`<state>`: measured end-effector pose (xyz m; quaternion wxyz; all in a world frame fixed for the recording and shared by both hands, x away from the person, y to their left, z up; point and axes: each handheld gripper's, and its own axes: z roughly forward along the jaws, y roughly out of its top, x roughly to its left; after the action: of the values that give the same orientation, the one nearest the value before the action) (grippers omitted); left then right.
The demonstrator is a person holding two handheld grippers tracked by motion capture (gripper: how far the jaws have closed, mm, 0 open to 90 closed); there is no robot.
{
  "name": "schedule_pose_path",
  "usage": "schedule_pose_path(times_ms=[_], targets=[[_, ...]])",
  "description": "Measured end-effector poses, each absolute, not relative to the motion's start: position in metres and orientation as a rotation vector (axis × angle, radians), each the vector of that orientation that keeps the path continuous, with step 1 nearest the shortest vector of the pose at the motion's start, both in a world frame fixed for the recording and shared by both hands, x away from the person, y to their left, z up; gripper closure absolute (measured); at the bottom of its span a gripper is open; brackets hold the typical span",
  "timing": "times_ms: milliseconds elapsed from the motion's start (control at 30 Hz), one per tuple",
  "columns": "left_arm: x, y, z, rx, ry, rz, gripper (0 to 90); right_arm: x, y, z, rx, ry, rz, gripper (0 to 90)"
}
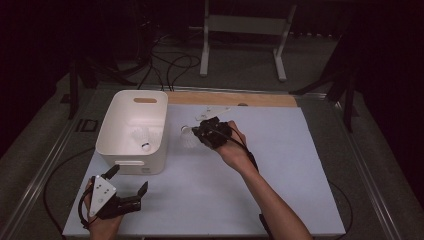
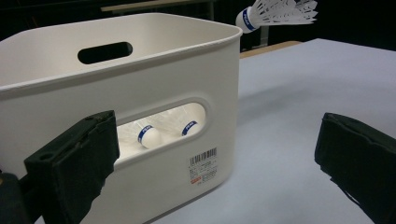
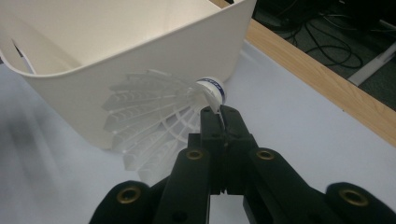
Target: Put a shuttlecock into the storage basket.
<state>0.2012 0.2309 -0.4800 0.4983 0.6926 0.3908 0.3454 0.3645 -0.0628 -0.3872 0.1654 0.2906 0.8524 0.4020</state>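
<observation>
Right tongs [image 3: 223, 122] clamped on shuttlecock [image 3: 154, 116] at its cork-end rim, just beside bin [image 1: 131, 131] above worktop [image 1: 280, 165]; left tongs [image 1: 129, 181] wide, empty; likely featherlight, skirt crushable, best gripped near cork.

The white bin [image 1: 132, 131] was set on the left half of the table [image 1: 280, 180], its open top unobstructed, with two shuttlecocks [image 2: 166, 129] lying on its floor. Broad bare surface was left to the right of the bin and along the near edge. The gap just beside the bin's right wall was taken up by the right gripper [image 1: 206, 134] and the shuttlecock [image 3: 154, 116] pinched in it. The near-left corner was occupied by the left gripper [image 1: 129, 185], jaws spread before the bin's front wall.
</observation>
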Motion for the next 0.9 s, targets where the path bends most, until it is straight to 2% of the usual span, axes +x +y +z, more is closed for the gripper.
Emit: schedule_pose_path(times_ms=[900], targets=[[0.2015, 0.2304, -0.4801, 1.677, 0.944, 0.835, 0.4, 0.3661, -0.0581, -0.3772, 0.814, 2.423, 1.17, 89.9]])
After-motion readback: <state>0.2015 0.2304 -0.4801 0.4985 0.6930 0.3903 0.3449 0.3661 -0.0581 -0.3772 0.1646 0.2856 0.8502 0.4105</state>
